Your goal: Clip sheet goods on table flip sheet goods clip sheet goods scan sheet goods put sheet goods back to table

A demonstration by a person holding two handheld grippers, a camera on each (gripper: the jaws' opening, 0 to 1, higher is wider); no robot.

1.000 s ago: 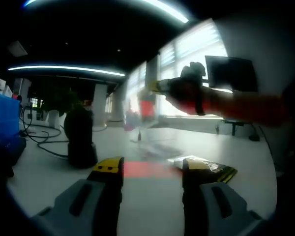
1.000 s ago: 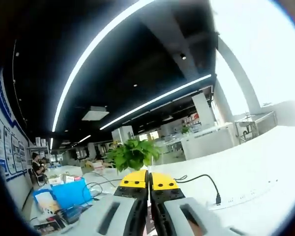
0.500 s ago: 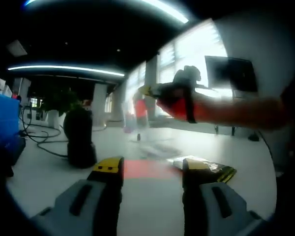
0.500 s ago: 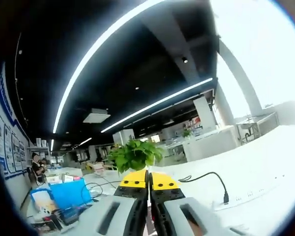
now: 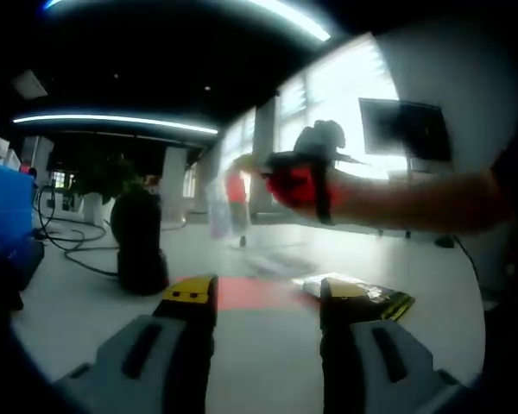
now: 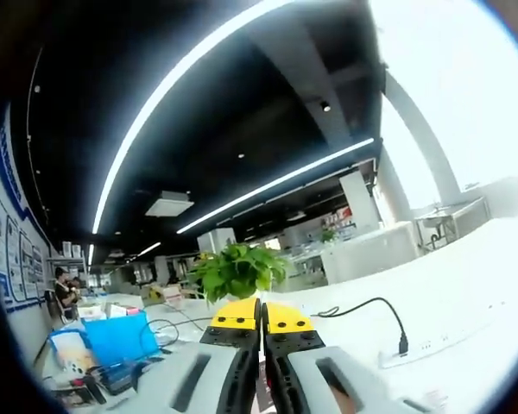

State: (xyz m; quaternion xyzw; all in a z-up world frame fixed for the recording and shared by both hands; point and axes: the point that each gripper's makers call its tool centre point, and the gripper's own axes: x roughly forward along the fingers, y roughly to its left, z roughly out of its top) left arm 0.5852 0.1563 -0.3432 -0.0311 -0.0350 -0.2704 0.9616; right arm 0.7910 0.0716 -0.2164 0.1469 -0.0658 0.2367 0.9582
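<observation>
In the left gripper view, my left gripper (image 5: 266, 297) stands open low over the white table (image 5: 268, 362), nothing between its yellow-tipped jaws. A yellow and black packet (image 5: 371, 297) lies flat on the table just beyond the right jaw. Above it a person's arm brings in my right gripper (image 5: 246, 164), shut on a thin translucent packet with red print (image 5: 229, 197) that hangs in the air. In the right gripper view the right gripper (image 6: 261, 317) has its jaws pressed together, with a dark sliver of the packet (image 6: 261, 397) low between them.
A red glow (image 5: 242, 295) lies on the table between my left jaws. A black plant pot (image 5: 140, 241) and a blue box (image 5: 4, 211) stand to the left, a monitor (image 5: 406, 129) at the right. A leafy plant (image 6: 237, 269), cable (image 6: 363, 306) and power strip (image 6: 432, 341) lie ahead.
My right gripper has carried the hanging packet leftward across the left gripper view. The left gripper stays still and open. The right gripper view has shifted only slightly.
</observation>
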